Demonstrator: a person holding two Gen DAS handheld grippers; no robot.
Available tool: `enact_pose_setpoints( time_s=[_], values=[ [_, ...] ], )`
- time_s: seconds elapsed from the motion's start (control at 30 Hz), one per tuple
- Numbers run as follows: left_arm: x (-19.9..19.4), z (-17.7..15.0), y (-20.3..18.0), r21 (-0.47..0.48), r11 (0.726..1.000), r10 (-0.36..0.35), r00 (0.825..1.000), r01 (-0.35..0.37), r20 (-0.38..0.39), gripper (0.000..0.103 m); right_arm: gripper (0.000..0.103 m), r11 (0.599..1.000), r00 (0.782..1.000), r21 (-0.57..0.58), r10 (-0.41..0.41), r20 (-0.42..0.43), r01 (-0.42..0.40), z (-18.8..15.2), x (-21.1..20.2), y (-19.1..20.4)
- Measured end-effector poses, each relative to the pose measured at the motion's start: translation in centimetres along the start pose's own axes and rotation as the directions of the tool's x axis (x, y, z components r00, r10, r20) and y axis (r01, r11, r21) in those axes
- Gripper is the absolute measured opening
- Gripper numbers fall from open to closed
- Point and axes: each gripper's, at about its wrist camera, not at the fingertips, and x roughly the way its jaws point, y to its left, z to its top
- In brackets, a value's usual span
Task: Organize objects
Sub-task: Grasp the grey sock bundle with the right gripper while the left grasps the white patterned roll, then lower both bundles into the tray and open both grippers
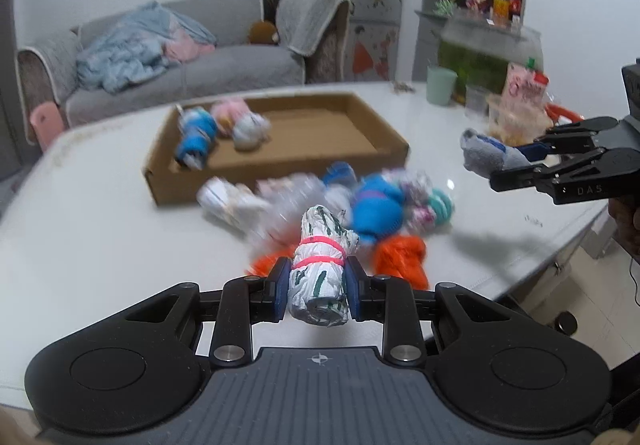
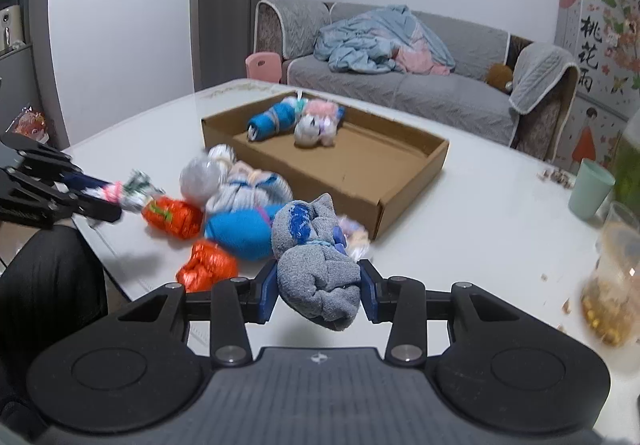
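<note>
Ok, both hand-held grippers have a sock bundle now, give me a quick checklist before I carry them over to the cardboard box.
1. Left hand-held gripper clamped on the white green-patterned sock roll: ok.
2. Right hand-held gripper clamped on the grey and blue sock bundle: ok.
3. Both bundles lifted off the white table: ok.
4. Free floor in the cardboard box beside the three bundles already inside: ok.
5. Grip firm enough for the carry: cannot tell.
</note>
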Motion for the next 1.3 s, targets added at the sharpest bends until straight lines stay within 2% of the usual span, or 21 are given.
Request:
enact_pose_setpoints(
  time_s=[0.13,0.27,0.43,0.57,0.67,0.77,0.9,1.1,1.3],
  values=[
    [-1.2,2.3,2.2,-0.001,0.998,0.055,0.997,-0.055,0.048,0.035,0.038,0.999,1.000,-0.032,-0.004,0.027,0.005,2.0,-0.1,-0.3],
    [-1.2,5.5,4.8,0.000,0.991,0.132,0.987,-0.132,0.087,0.035,0.038,0.998,0.998,-0.064,0.009,0.067,-0.005,4.7,0.1,-0.8],
    [-0.4,9.8,8.2,0.009,0.978,0.205,0.970,-0.208,0.129,0.035,0.038,0.995,0.994,-0.102,0.026,0.102,-0.016,8.8,1.6,-2.0],
    [1.6,12.7,10.7,0.025,0.972,0.229,0.966,-0.234,0.121,0.035,0.038,0.993,0.993,-0.109,0.050,0.111,-0.038,11.9,3.7,-3.1],
    [4.1,14.4,12.1,0.023,0.977,0.208,0.974,-0.210,0.085,0.035,0.038,0.990,0.993,-0.127,0.069,0.094,-0.056,13.8,6.2,-3.3],
    [7.1,15.4,12.3,0.061,0.982,0.175,0.984,-0.178,0.043,0.035,0.038,0.985,0.994,-0.148,0.096,0.048,-0.088,15.0,9.6,-2.9],
    [12.1,15.1,11.9,0.119,0.985,0.131,0.990,-0.124,-0.046,0.035,0.038,0.974,0.991,-0.179,0.130,-0.040,-0.135,15.7,14.6,-1.3],
    [18.2,12.8,12.0,0.153,0.985,0.107,0.982,-0.083,-0.158,0.035,0.038,0.964,0.973,-0.186,0.161,-0.168,-0.192,15.0,21.6,1.0],
    [20.1,11.0,12.2,0.173,0.984,0.085,0.972,-0.046,-0.221,0.035,0.038,0.954,0.953,-0.194,0.180,-0.245,-0.230,14.1,25.0,2.3]
  ],
)
